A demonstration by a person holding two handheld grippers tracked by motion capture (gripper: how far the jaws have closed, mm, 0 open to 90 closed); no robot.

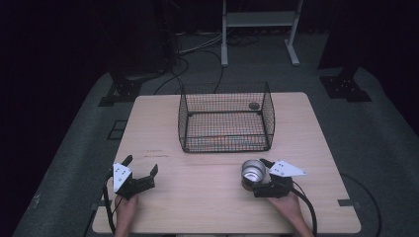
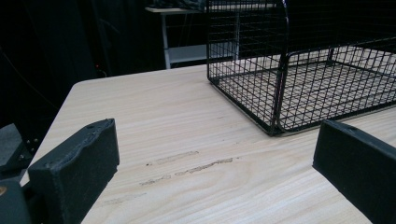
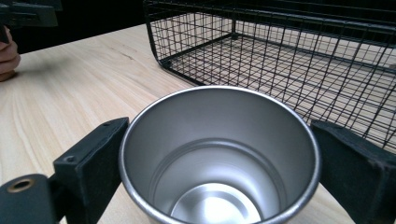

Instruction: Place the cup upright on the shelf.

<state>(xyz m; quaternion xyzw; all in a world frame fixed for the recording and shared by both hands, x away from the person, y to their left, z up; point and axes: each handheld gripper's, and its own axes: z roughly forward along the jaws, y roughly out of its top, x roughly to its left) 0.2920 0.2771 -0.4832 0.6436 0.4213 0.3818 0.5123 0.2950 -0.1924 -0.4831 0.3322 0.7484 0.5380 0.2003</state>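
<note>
A shiny metal cup (image 1: pixel 253 172) (image 3: pixel 219 158) sits between the jaws of my right gripper (image 1: pixel 257 174) (image 3: pixel 219 163), which is shut on its sides at the front right of the wooden table (image 1: pixel 197 197). The cup's mouth faces the camera and it holds nothing. My left gripper (image 1: pixel 142 166) (image 2: pixel 215 177) rests at the front left, open, with bare tabletop between its jaws. A black wire basket (image 1: pixel 226 117) (image 2: pixel 303 70) (image 3: pixel 289 46) stands at the middle back of the table, just beyond the cup.
A small dark round object (image 1: pixel 254 105) lies in the basket's far right corner. Beyond the table are a white frame's legs (image 1: pixel 257 29), cables on the floor and dark stands. The person's other hand (image 3: pixel 7 53) is at the far left of the right gripper view.
</note>
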